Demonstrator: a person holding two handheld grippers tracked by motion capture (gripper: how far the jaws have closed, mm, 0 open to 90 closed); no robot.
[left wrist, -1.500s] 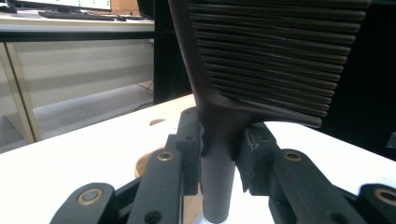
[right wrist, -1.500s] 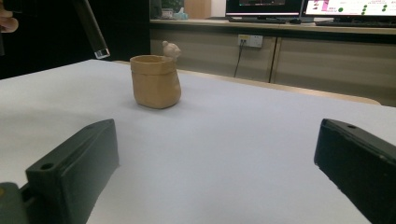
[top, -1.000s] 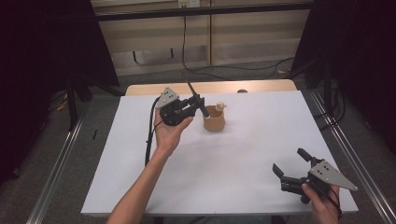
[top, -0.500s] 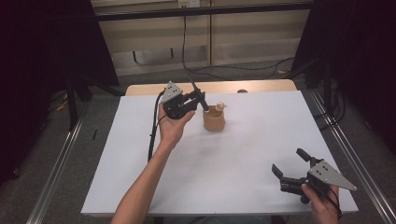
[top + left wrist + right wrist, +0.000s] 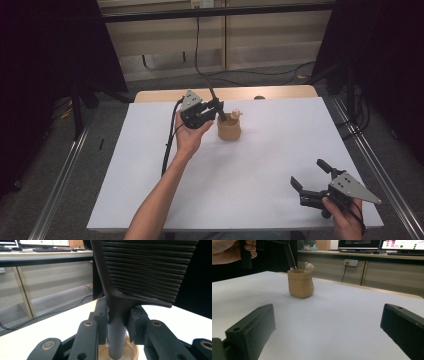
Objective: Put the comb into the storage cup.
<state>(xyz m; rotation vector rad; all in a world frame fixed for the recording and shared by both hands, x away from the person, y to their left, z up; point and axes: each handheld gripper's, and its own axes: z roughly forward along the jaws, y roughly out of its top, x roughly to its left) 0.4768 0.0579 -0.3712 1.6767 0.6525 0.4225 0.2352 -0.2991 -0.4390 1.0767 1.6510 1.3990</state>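
Left gripper [image 5: 216,111] clamps comb [image 5: 140,272], handle in cup [image 5: 229,130].

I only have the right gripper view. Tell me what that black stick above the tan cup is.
Observer: It is the handle of a black comb, teeth end up. The left claw is clamped on the handle.
Operator: Say whether its tip is in the cup.
Observer: In the left gripper view the tip sits within the rim of the tan cup. I cannot tell if it touches the bottom.
Operator: Report where my right claw is.
Observer: The right claw is open by the table's near right corner, well apart from the cup.
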